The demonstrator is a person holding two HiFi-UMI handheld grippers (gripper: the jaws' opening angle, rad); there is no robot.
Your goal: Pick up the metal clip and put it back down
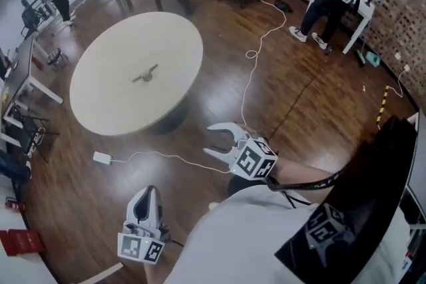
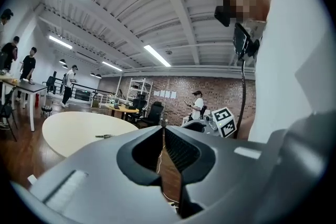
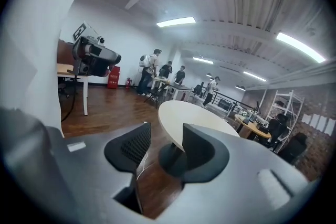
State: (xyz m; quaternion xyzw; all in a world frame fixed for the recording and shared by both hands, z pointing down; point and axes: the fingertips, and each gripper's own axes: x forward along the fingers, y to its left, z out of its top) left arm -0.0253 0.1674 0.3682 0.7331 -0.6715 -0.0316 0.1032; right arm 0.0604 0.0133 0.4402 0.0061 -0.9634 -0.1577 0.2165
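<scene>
1. The metal clip point(image 1: 145, 74) is found lying near the middle of the round table point(image 1: 113, 110), in the upper left of the head view. Its long axis is laid from lower left to upper right. Which end is the mouth can hardly be settled at this size.
2. The left gripper point(image 1: 149, 192) is held low at the bottom of the frame. Its jaws are pointed up the frame and pressed together on nothing.
3. The right gripper point(image 1: 212, 141) is held at centre, over the wooden floor point(image 1: 299, 90). Its jaws are spread apart, empty, and pointed left.
4. The clip is kept well apart from both grippers, farther up the frame.
</scene>
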